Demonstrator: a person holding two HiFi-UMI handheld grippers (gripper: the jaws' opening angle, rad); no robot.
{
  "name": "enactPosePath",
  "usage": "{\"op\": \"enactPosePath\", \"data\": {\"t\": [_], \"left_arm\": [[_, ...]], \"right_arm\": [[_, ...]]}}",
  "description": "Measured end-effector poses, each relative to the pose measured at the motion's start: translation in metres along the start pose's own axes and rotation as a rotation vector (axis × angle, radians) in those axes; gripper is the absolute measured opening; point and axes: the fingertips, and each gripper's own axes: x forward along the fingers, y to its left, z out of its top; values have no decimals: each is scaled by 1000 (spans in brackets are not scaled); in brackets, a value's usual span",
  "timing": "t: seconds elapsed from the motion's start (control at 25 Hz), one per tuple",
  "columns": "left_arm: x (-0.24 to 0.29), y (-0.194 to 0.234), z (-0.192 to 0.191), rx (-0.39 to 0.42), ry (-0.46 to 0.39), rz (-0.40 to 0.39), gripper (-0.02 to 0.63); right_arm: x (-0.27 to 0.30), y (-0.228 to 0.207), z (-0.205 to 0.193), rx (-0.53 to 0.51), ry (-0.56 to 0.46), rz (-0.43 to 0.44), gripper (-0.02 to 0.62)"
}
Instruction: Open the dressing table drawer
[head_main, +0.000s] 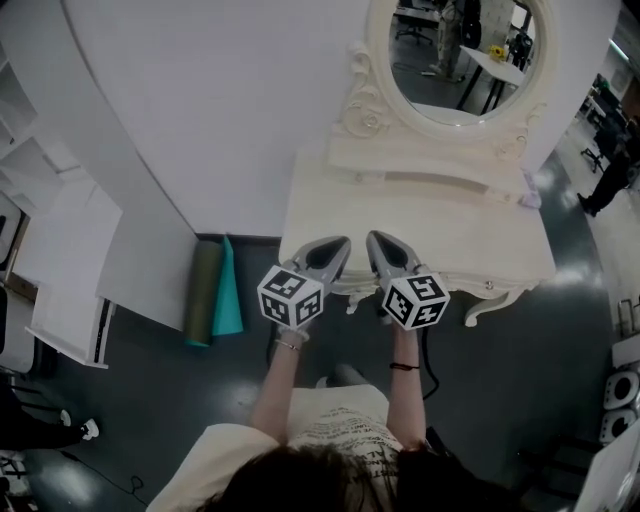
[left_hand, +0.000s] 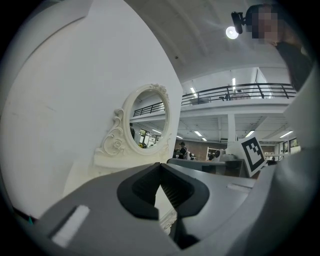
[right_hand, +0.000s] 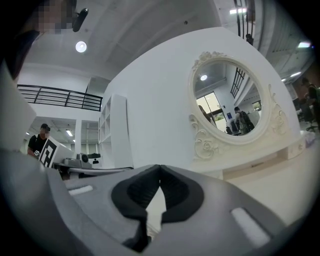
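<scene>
Grippers level at dressing table's (head_main: 450, 225) near edge: left gripper (head_main: 338, 243) and right gripper (head_main: 374, 240) both clenched, empty. Drawer likely under the top, unseen; drop lower, spread jaws, find handle.

A curved white wall (head_main: 200, 90) meets a dark grey floor (head_main: 150, 400), with rolled mats (head_main: 228, 295) beside white shelving (head_main: 25, 165).

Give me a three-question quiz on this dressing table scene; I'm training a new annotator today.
1. True or false: the right tool has its jaws wide open.
2. The mirror is: A square, B oval, C triangular.
3. In the head view, on which side of the dressing table does the teal roll lie?
Key: 1 false, they are shut on nothing; 2 B; 3 left.
</scene>
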Motion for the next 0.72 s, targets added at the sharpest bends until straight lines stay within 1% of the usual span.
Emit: {"op": "enactPosePath", "data": {"t": [0.36, 0.6, 0.72], "left_arm": [[12, 23, -2, -20, 9, 17, -2], [42, 50, 7, -31, -3, 37, -2], [59, 61, 8, -30, -3, 35, -2]], "right_arm": [[25, -12, -6, 16, 28, 7, 3], [54, -41, 3, -1, 52, 24, 3], [71, -56, 7, -7, 57, 37, 3]]}}
